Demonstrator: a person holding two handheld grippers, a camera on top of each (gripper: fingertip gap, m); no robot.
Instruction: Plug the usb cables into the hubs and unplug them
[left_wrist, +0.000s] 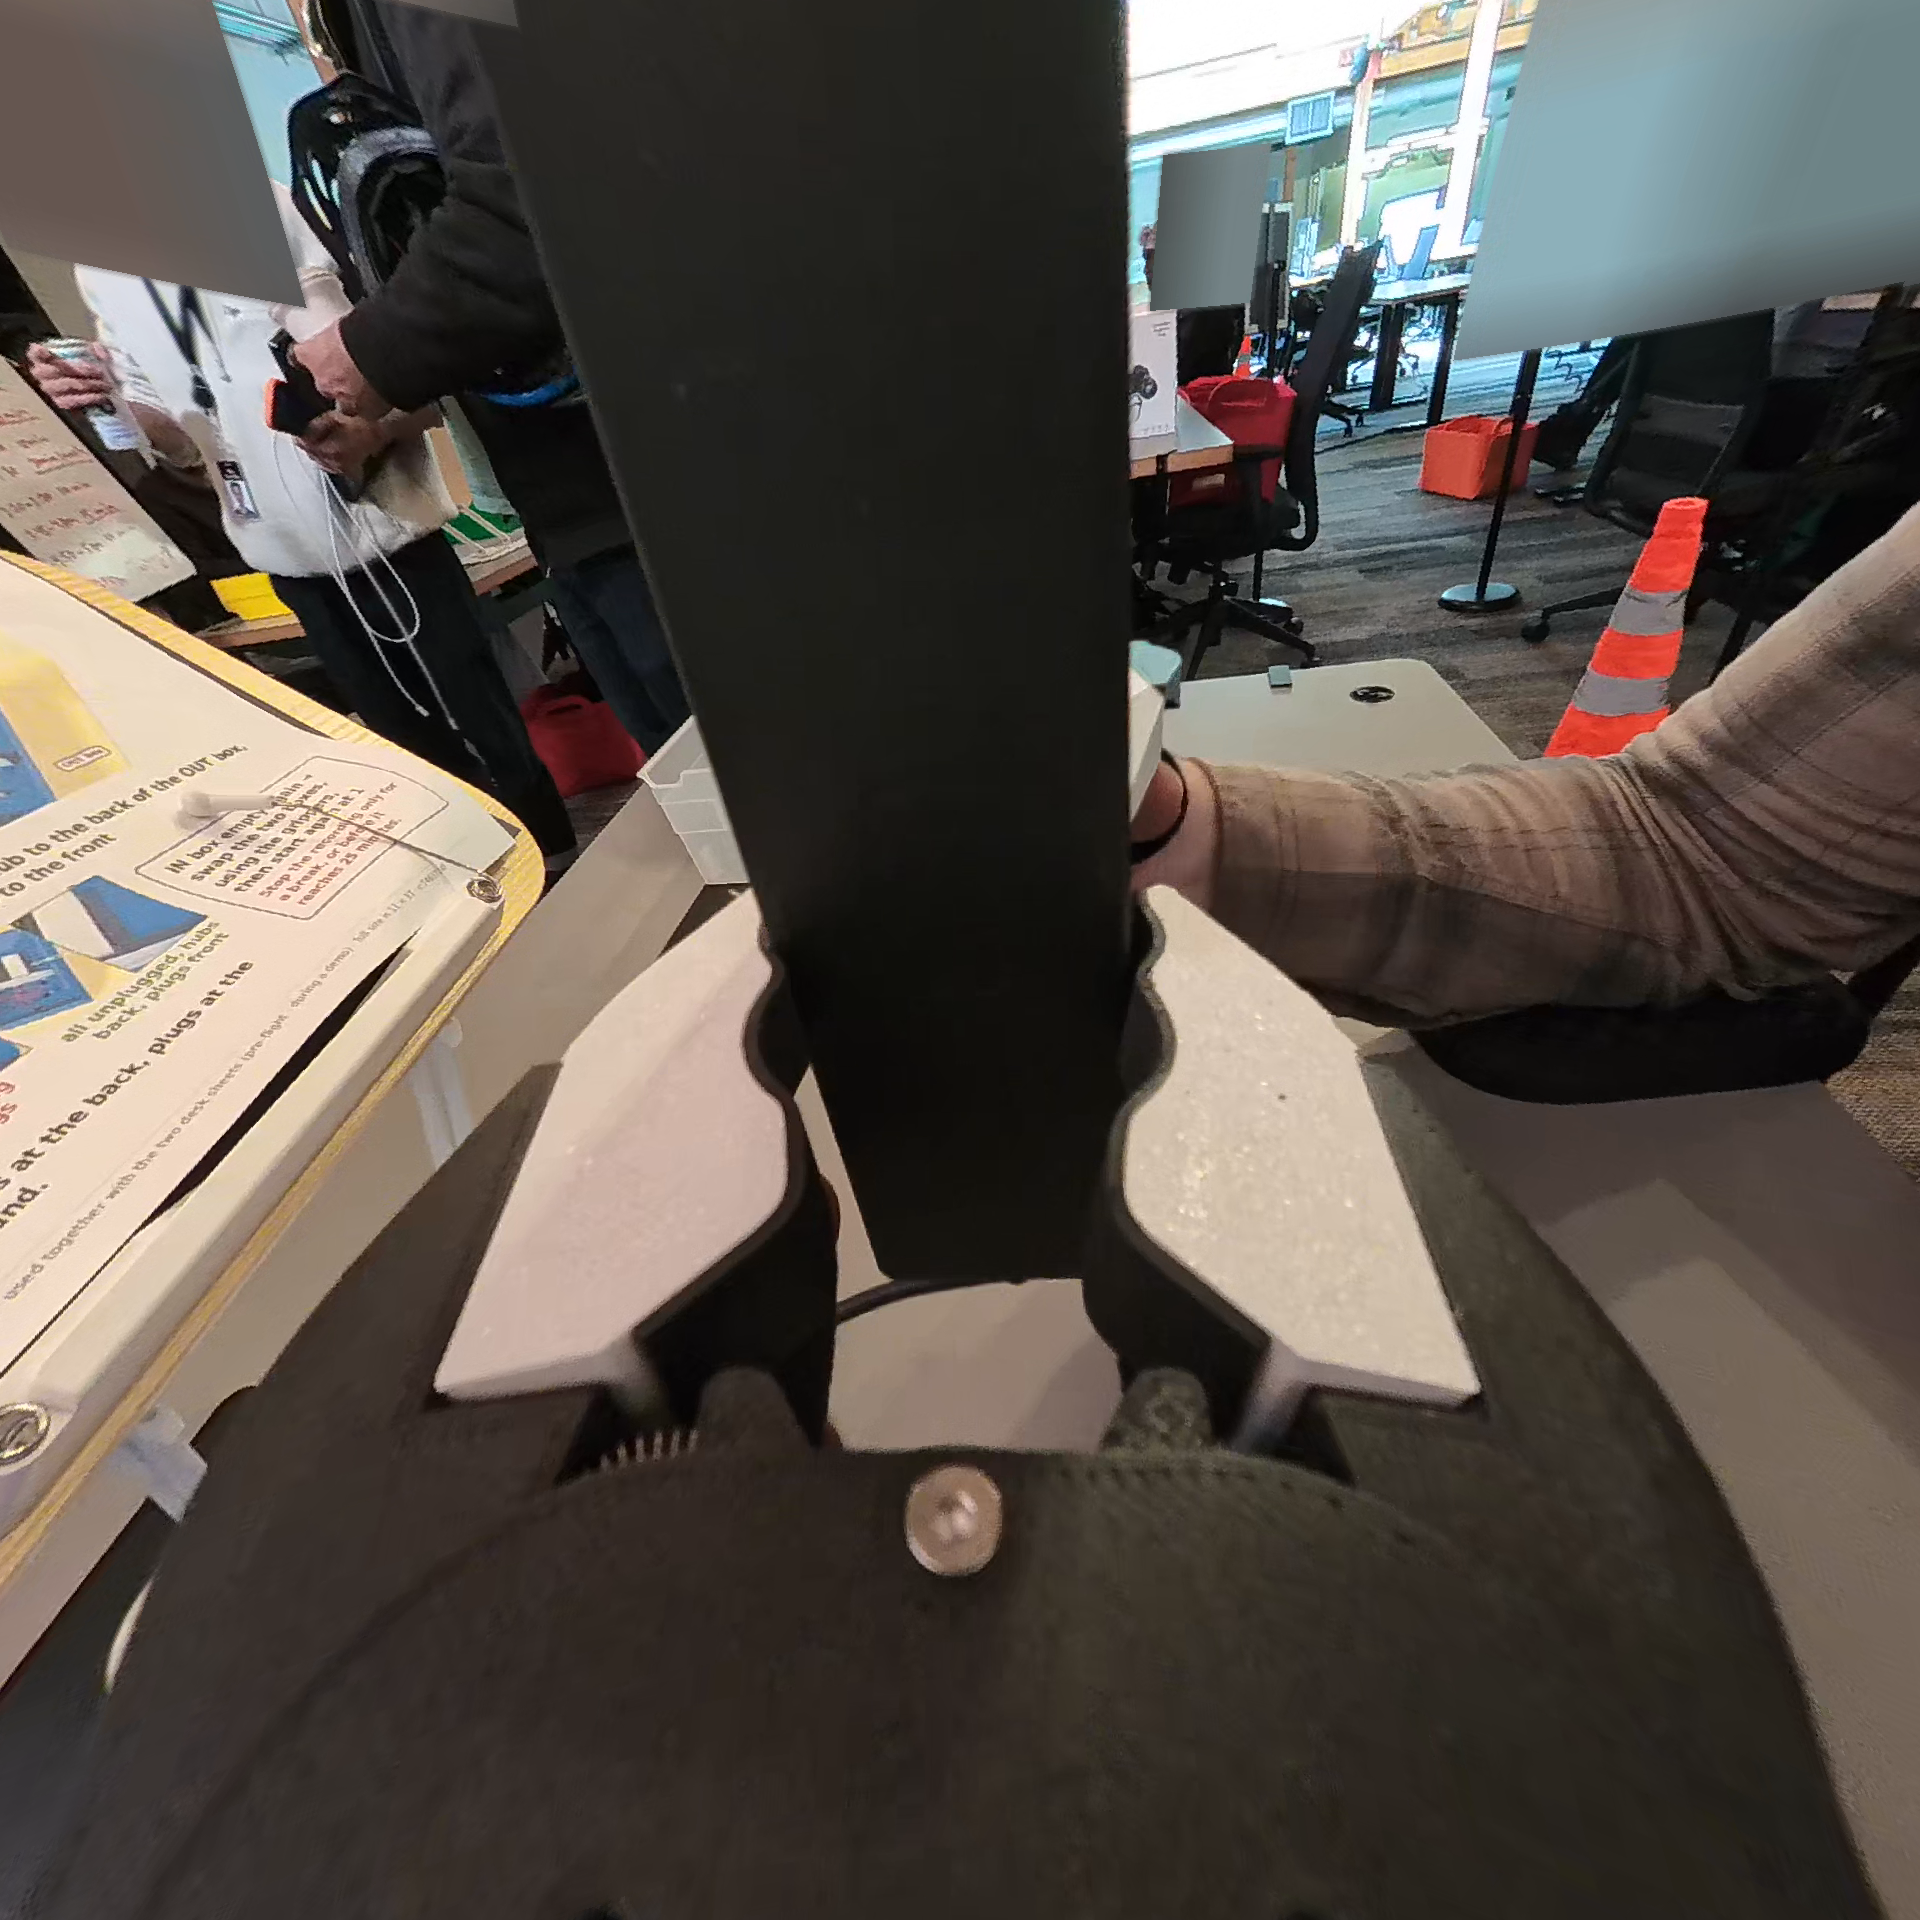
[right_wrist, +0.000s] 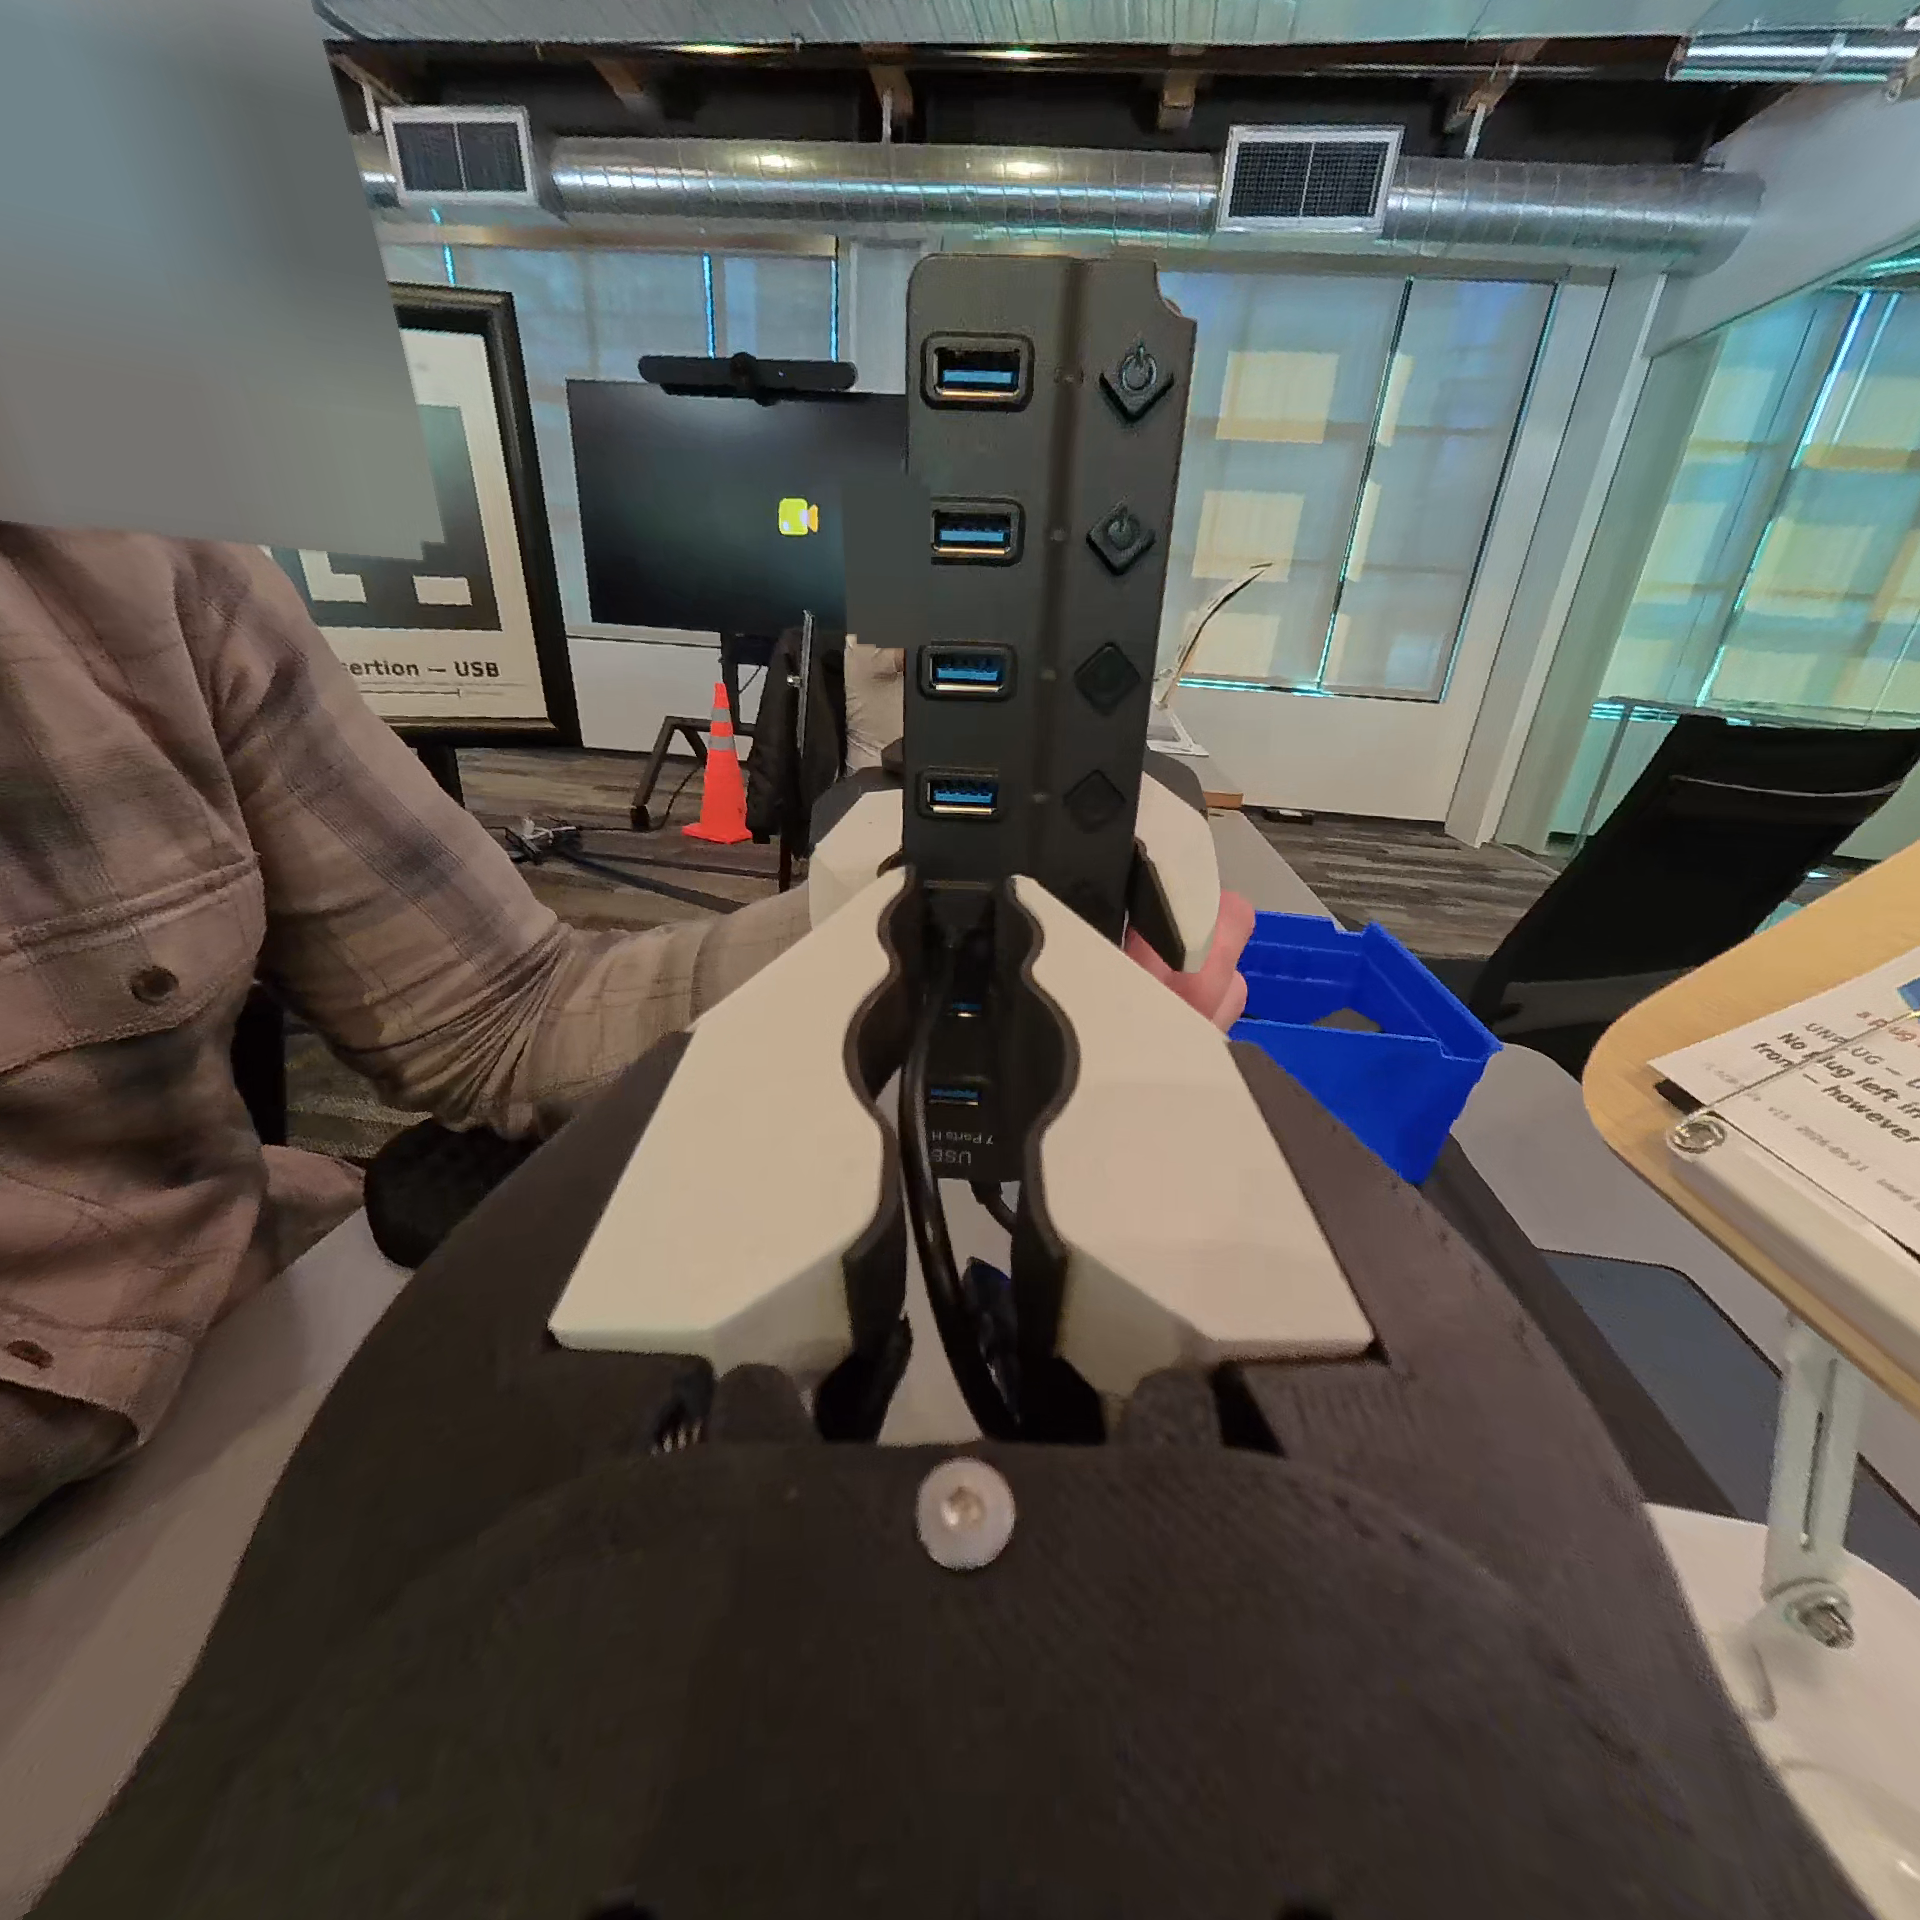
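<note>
Surroundings: a blue bin (right_wrist: 1371, 1049) sat just right of the hub; an orange cone (left_wrist: 1636, 634) stood on the floor beyond the table (left_wrist: 1340, 712).
Obstruction: the hub's plain back filled the middle of the left wrist view.
Hub (right_wrist: 1023, 582): black, upright, blue ports beside diamond buttons.
Left gripper (left_wrist: 951, 997): clamped on the hub's sides.
Right gripper (right_wrist: 961, 914): narrowed around a black cable (right_wrist: 925, 1195) at the hub's face.

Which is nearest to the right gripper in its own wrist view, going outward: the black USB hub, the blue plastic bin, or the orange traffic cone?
1. Black USB hub: upright, just beyond the right gripper.
2. Blue plastic bin: on the right.
3. Orange traffic cone: far left, on the floor.
</note>
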